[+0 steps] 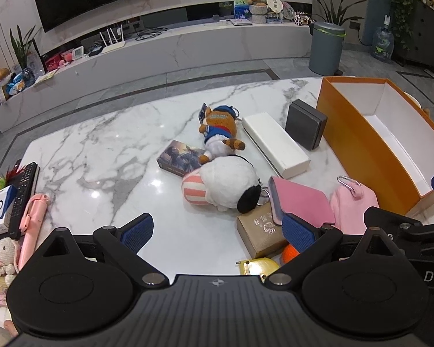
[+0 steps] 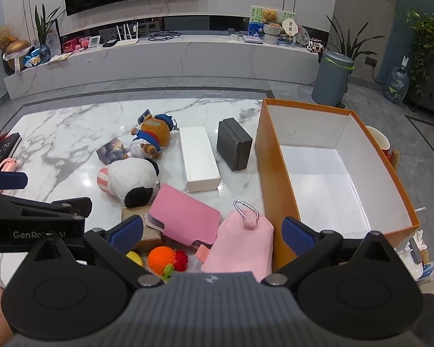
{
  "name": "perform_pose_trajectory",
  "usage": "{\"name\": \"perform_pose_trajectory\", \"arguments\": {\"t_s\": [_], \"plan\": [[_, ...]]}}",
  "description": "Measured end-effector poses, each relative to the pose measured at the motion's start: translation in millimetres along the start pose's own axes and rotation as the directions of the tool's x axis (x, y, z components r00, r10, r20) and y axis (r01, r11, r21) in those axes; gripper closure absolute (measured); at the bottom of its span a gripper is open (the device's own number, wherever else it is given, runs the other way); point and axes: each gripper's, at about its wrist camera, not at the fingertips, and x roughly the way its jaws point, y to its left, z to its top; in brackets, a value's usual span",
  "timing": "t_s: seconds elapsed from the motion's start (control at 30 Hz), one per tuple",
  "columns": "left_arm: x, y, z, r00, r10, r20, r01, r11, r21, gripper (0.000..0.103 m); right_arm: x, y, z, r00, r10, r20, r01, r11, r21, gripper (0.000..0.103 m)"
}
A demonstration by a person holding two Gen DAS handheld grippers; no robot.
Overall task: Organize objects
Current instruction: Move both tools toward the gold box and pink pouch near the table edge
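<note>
An open orange box (image 1: 358, 141) (image 2: 275, 167) with a white, empty inside stands at the table's right. Loose on the marble table lie a brown plush bear (image 1: 220, 130) (image 2: 153, 138), a white plush dog (image 1: 228, 185) (image 2: 130, 179), a picture box (image 1: 179, 159) (image 2: 112, 150), a long white box (image 1: 275, 144) (image 2: 199, 159), a dark grey box (image 1: 305, 127) (image 2: 234, 144), a pink case (image 1: 301, 202) (image 2: 185, 217), a pink pouch (image 1: 353, 205) (image 2: 240, 243), a tan box (image 1: 260, 231) and a crocheted orange (image 2: 162, 260). My left gripper (image 1: 217, 231) is open above the near table. My right gripper (image 2: 214, 231) is open above the pink pouch.
A remote (image 1: 23, 196), a pink stick (image 1: 31, 219) and small items lie at the table's left edge. A yellow tape measure (image 1: 257, 266) lies near the front. A grey bin (image 2: 332, 78) stands on the floor beyond; a TV bench runs along the back wall.
</note>
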Motion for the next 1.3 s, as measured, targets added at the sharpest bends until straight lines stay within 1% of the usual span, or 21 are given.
{"name": "perform_pose_trajectory", "arguments": {"t_s": [0.13,0.77,1.07,1.3], "plan": [[9.1,-0.4,-3.3,0.999,-0.025,-0.023,0.025,1.000,0.002,0.000,9.0,-4.5,-4.6,1.000,0.000,-0.022,0.000,1.000,0.006,0.001],[51.2,-8.8,-16.6,0.995,-0.049,-0.092,0.050,0.999,0.018,0.000,63.8,-15.3,-29.8,0.990,-0.003,-0.138,0.006,1.000,0.020,0.001],[66.5,-14.5,-19.1,0.993,-0.065,-0.095,0.068,0.997,0.026,0.000,83.6,-21.4,-37.1,0.984,0.001,-0.176,0.005,0.999,0.035,0.001],[76.2,-19.8,-20.9,0.994,-0.081,-0.070,0.082,0.997,0.014,0.000,99.6,-21.5,-45.2,0.981,-0.009,-0.196,0.012,1.000,0.018,0.001]]}}
